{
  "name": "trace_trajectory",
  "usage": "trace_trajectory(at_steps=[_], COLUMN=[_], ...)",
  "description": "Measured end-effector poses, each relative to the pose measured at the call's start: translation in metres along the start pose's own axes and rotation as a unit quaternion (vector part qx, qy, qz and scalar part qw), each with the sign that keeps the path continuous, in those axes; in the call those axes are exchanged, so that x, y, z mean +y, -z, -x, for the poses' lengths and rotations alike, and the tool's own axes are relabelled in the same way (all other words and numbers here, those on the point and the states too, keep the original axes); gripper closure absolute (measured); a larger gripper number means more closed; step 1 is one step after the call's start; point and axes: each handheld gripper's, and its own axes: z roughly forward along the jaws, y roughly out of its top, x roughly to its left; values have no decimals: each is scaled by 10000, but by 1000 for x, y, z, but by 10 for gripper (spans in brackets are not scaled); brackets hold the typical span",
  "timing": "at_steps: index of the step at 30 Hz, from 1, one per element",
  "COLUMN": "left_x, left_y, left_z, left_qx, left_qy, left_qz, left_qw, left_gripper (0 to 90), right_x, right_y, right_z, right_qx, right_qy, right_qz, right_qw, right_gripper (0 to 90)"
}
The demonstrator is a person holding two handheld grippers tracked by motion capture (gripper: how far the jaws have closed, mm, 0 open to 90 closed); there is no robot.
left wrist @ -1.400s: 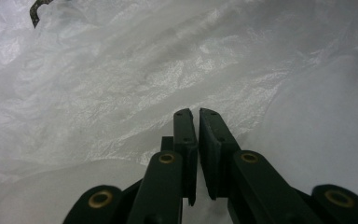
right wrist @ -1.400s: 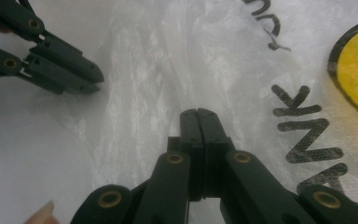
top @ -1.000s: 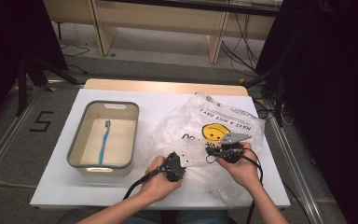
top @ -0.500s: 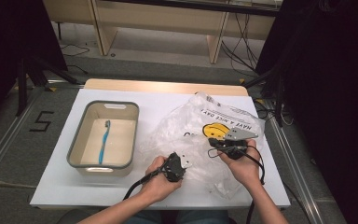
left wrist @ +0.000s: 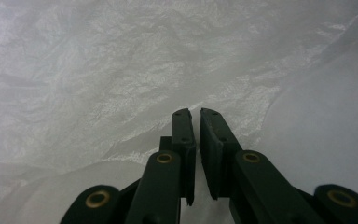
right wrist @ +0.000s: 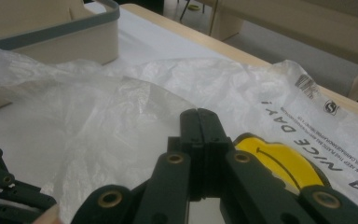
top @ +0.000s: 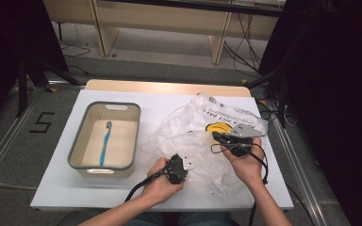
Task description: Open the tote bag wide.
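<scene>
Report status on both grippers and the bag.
Left gripper and right gripper: fingers shut on the plastic bag. Bag crumpled on the table. Basin with toothbrush well clear.

Lower centre of high view: left gripper [top: 183,164] jaws nearly closed; right gripper [top: 219,137] at centre right, jaws fully closed

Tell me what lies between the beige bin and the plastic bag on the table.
Nothing: in the high view, bare white tabletop separates the bin from the plastic bag.
</scene>
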Motion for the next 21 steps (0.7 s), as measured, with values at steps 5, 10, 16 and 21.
trace_trajectory(at_steps=[5, 10, 16, 21], left_x=[0, 0, 0, 0], left_y=[0, 0, 0, 0], left_z=[0, 1, 1, 1], left_qx=[6, 32, 44, 35], left_qy=[-22, -34, -59, -54], left_qz=[-2, 7, -2, -6], left_qw=[10000, 10000, 10000, 10000], left_gripper=[834, 834, 834, 834], right_x=[5, 9, 12, 15], right_y=[2, 4, 7, 9], right_z=[2, 2, 3, 3], right_qx=[-84, -152, -219, -265], right_qy=[-40, -75, -109, -126], right_qz=[135, 266, 412, 522], right_qw=[9999, 9995, 9989, 9982], right_gripper=[900, 900, 900, 900])
